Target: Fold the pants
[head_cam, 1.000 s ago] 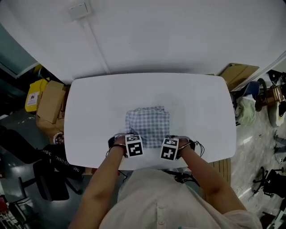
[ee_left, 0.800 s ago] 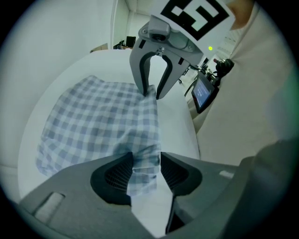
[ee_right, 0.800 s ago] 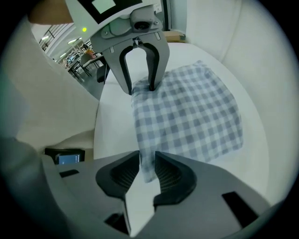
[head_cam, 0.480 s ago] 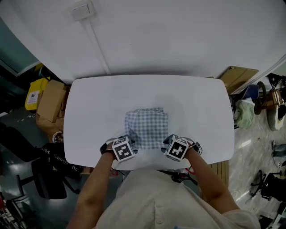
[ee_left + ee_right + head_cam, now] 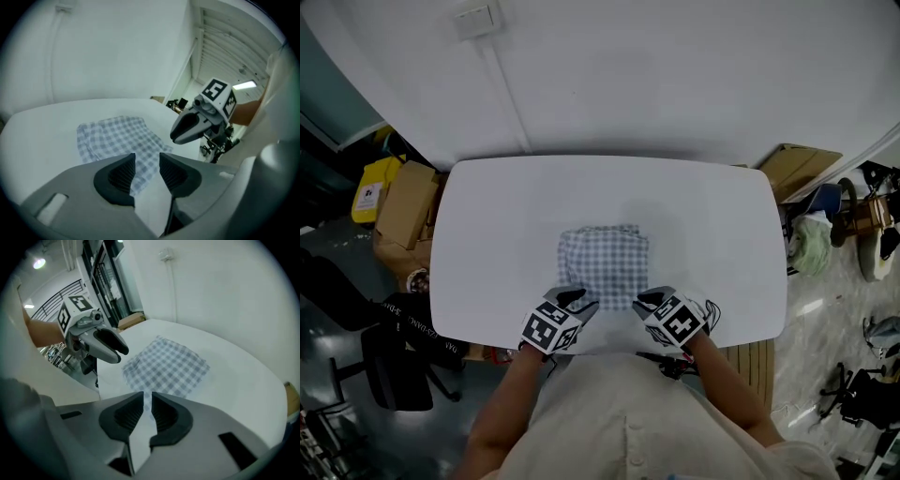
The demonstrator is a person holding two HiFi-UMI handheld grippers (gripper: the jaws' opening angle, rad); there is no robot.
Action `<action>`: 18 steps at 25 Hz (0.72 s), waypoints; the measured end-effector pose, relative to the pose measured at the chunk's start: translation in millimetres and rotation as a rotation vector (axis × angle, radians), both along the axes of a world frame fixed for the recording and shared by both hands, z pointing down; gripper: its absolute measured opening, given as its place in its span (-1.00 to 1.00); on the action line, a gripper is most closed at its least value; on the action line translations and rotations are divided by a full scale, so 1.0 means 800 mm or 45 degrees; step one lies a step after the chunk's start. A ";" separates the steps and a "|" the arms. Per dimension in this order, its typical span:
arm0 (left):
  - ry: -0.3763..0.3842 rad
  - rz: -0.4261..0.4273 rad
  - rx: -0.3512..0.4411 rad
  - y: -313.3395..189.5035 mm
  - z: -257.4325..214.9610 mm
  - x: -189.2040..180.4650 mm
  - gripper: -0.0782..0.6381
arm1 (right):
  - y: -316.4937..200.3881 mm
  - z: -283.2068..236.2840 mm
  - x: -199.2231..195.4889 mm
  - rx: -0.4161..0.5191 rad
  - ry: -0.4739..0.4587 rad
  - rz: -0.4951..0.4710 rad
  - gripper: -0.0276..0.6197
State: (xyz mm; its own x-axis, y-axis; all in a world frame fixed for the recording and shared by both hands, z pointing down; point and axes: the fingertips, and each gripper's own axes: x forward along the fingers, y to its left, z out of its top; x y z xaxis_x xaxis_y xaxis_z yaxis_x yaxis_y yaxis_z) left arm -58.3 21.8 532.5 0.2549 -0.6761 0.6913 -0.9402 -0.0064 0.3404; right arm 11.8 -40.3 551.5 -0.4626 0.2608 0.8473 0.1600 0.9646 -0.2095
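Observation:
The blue-and-white checked pants (image 5: 602, 261) lie folded into a small square near the middle of the white table (image 5: 497, 225). Both grippers hang just above the table's near edge, apart from the cloth. My left gripper (image 5: 577, 301) is off the near left corner; its jaws are closing with a clear gap and nothing between them (image 5: 146, 161). My right gripper (image 5: 647, 301) is off the near right corner; its jaws are closing to a thin gap, also with nothing in it (image 5: 147, 401). Each gripper view shows the pants (image 5: 117, 138) (image 5: 166, 365) ahead and the other gripper beside them.
Cardboard boxes (image 5: 405, 202) and a yellow container (image 5: 370, 192) stand on the floor at the left. A flat carton (image 5: 802, 161) leans at the right, and a black chair (image 5: 394, 375) sits near left. A white wall runs behind the table.
Both grippers have lifted off the near edge of the pants, rolled, and drawn back toward the person. The pants stay folded on the table.

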 end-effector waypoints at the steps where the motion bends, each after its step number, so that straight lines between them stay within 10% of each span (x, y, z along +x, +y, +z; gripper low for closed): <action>1: -0.001 -0.062 0.016 -0.005 -0.004 -0.002 -0.34 | 0.000 -0.002 -0.003 -0.016 -0.021 0.054 -0.74; 8: 0.021 -0.244 0.081 -0.021 -0.026 0.005 -0.71 | 0.004 -0.026 -0.021 -0.084 -0.120 0.247 -0.83; 18: -0.022 -0.323 0.091 -0.020 -0.038 -0.017 -0.73 | -0.003 -0.047 -0.034 -0.229 -0.160 0.355 -0.87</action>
